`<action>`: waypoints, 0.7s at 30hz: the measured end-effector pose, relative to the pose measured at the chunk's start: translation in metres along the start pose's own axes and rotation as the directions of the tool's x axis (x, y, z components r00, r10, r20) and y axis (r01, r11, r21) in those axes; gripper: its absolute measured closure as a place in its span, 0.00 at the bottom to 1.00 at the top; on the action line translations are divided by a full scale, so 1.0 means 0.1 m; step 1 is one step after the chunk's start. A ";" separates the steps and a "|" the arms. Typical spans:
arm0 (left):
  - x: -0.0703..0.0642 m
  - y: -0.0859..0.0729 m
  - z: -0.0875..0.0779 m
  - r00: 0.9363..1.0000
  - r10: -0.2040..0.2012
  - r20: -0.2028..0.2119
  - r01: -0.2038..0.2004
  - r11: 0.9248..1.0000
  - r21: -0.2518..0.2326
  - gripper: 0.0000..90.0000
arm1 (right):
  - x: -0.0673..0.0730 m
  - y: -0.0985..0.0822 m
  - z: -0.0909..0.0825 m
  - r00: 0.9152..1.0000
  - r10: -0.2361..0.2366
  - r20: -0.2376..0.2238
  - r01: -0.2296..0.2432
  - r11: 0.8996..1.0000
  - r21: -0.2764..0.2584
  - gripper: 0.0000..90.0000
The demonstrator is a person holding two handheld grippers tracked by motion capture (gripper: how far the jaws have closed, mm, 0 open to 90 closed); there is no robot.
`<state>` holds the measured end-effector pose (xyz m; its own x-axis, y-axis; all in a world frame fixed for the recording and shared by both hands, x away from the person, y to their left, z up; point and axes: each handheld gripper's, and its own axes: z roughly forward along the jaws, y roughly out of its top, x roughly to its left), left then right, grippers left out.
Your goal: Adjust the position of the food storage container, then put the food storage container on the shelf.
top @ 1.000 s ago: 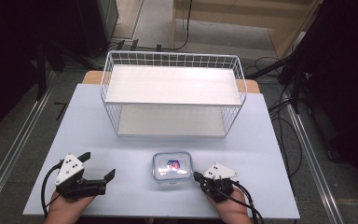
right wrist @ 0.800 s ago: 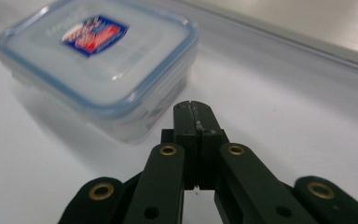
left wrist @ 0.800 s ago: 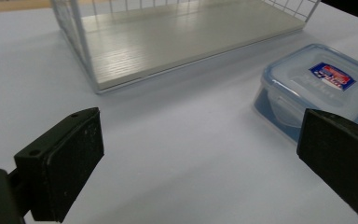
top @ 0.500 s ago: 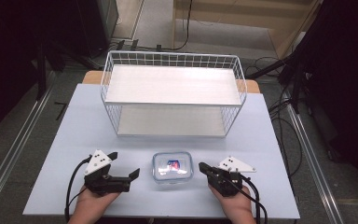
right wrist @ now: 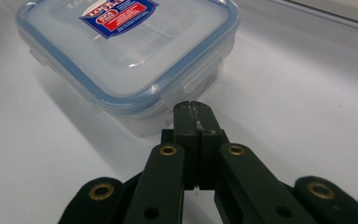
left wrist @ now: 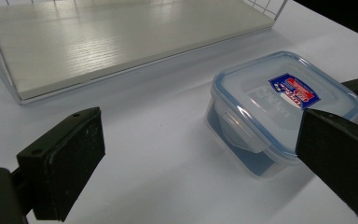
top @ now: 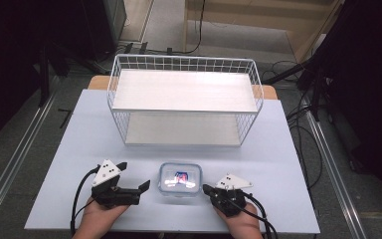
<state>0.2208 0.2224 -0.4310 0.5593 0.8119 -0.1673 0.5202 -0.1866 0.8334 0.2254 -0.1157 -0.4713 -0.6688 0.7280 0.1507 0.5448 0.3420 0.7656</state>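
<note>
A clear plastic container (top: 180, 178) with a blue-rimmed snap lid and a red-and-blue label stands near the table's front edge. To its left my left gripper (top: 133, 175) is open, its near jaw close to the container's left side. In the left gripper view the container (left wrist: 284, 98) lies ahead on the right, partly behind the right jaw of the gripper (left wrist: 200, 154). At the container's right side my right gripper (top: 205, 188) is shut on nothing. In the right gripper view its closed tip (right wrist: 192, 109) sits just short of a lid tab of the container (right wrist: 126, 42).
A white wire basket rack (top: 184, 64) with an upper shelf board and a lower board stands at the back middle of the pale table (top: 298, 164). Cables trail from both grippers over the front edge. Dark floor and metal rails flank the table.
My left gripper has moved right, from the table's front left to beside the container, still open. The right gripper has shifted a little and stays shut by the container's right side.
</note>
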 end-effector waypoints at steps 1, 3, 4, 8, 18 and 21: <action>-0.01 0.00 0.01 1.000 -0.006 0.007 0.006 1.000 0.005 0.02 | -0.02 0.01 -0.02 1.000 0.014 -0.003 -0.014 1.000 -0.011 0.99; -0.03 0.00 0.05 1.000 -0.015 0.022 0.015 1.000 0.015 0.02 | -0.07 0.05 -0.08 0.999 0.051 -0.008 -0.052 0.998 -0.037 0.94; -0.04 0.00 0.07 0.999 -0.020 0.037 0.020 1.000 0.021 0.02 | -0.09 0.07 -0.11 0.998 0.066 -0.012 -0.066 0.996 -0.053 0.92; -0.06 0.00 0.17 0.995 -0.062 0.083 0.058 0.997 0.044 0.03 | -0.11 0.18 -0.19 0.987 0.143 -0.071 -0.151 0.982 -0.115 0.70; -0.08 -0.05 0.46 0.966 -0.185 0.183 0.158 0.976 0.153 0.05 | -0.10 0.23 0.10 0.941 0.309 -0.139 -0.318 0.947 -0.049 0.37; -0.12 -0.08 0.53 0.942 -0.237 0.237 0.197 0.963 0.182 0.07 | -0.14 0.21 0.16 0.923 0.347 -0.163 -0.357 0.933 -0.035 0.35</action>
<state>0.2444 0.1850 -0.4641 0.5566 0.6782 -0.4799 0.7286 -0.1209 0.6742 0.2539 -0.1090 -0.4674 -0.5109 0.6941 0.5072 0.7300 0.0386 0.6824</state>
